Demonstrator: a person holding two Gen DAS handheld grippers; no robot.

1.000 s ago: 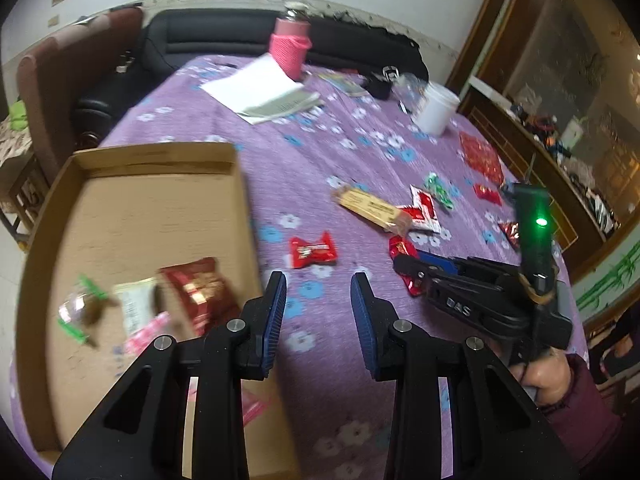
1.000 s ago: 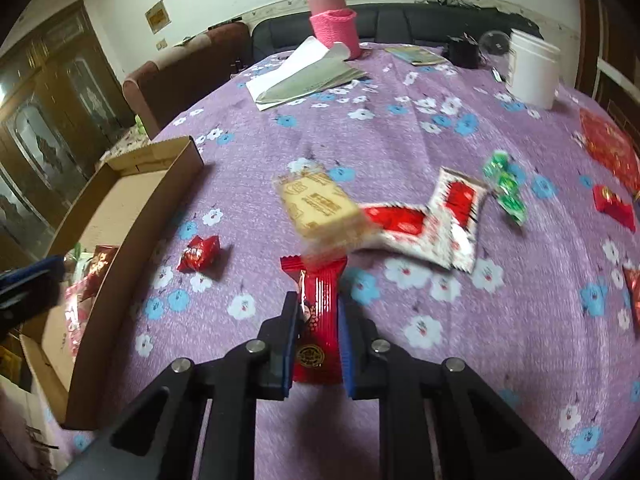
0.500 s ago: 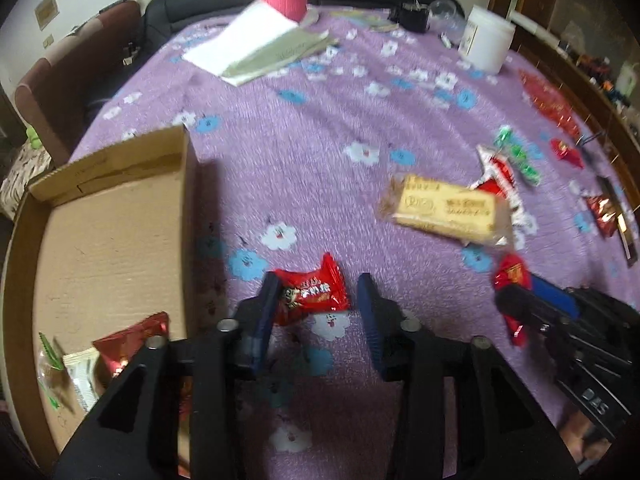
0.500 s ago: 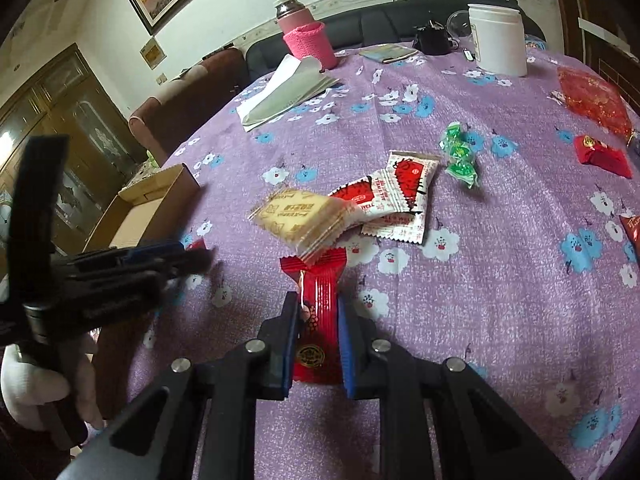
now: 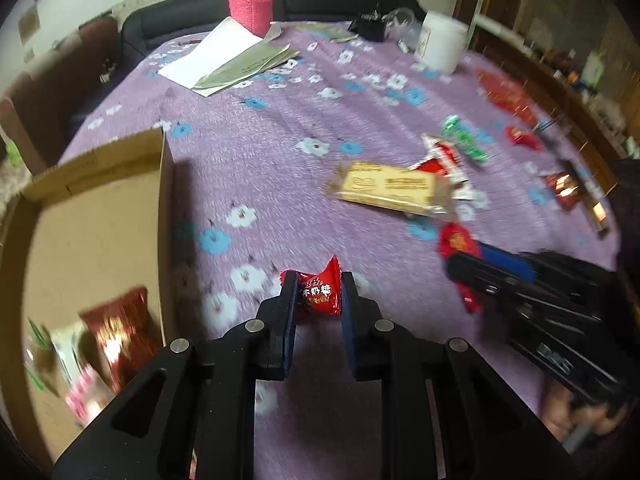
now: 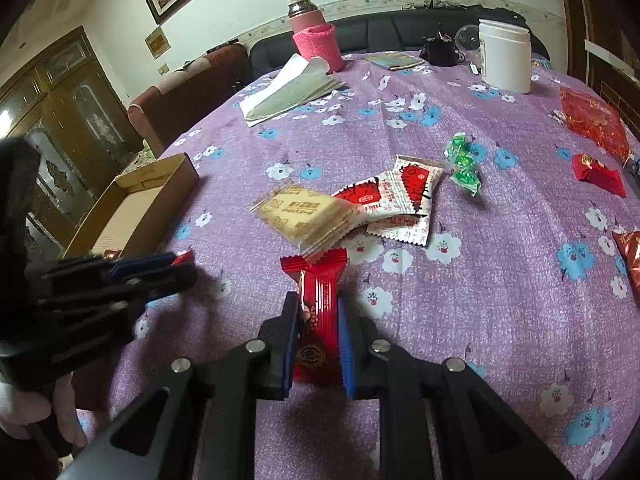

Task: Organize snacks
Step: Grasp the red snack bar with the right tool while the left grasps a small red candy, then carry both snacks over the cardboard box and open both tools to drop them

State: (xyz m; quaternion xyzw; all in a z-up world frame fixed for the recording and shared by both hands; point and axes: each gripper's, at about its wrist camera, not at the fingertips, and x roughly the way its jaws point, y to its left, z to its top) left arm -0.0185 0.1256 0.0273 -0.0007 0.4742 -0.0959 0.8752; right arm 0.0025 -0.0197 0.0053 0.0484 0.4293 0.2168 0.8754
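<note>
Left wrist view: the left gripper [image 5: 319,294] is clenched on one red candy [image 5: 320,292], its two blue pads pressed against the wrapper's sides just above the purple cloth [image 5: 280,152]. Beside it on the left sits one cardboard box [image 5: 92,216], holding a red foil packet [image 5: 118,330] and a few blurred wrappers I cannot count.

Right wrist view: the right gripper [image 6: 318,320] is grasping one long red bar [image 6: 318,320], which stands upright between the fingers, its top edge just under one cracker pack [image 6: 308,216]. That pack lies partly over two white-and-red sachets [image 6: 400,200]. Near them is one cluster of green candies [image 6: 462,164]. Further right lie one red packet [image 6: 598,174] and one red mesh bag [image 6: 592,120]. At the far side stand one white jar [image 6: 505,56], one pink-sleeved flask [image 6: 314,38] and a stack of papers [image 6: 288,92].
</note>
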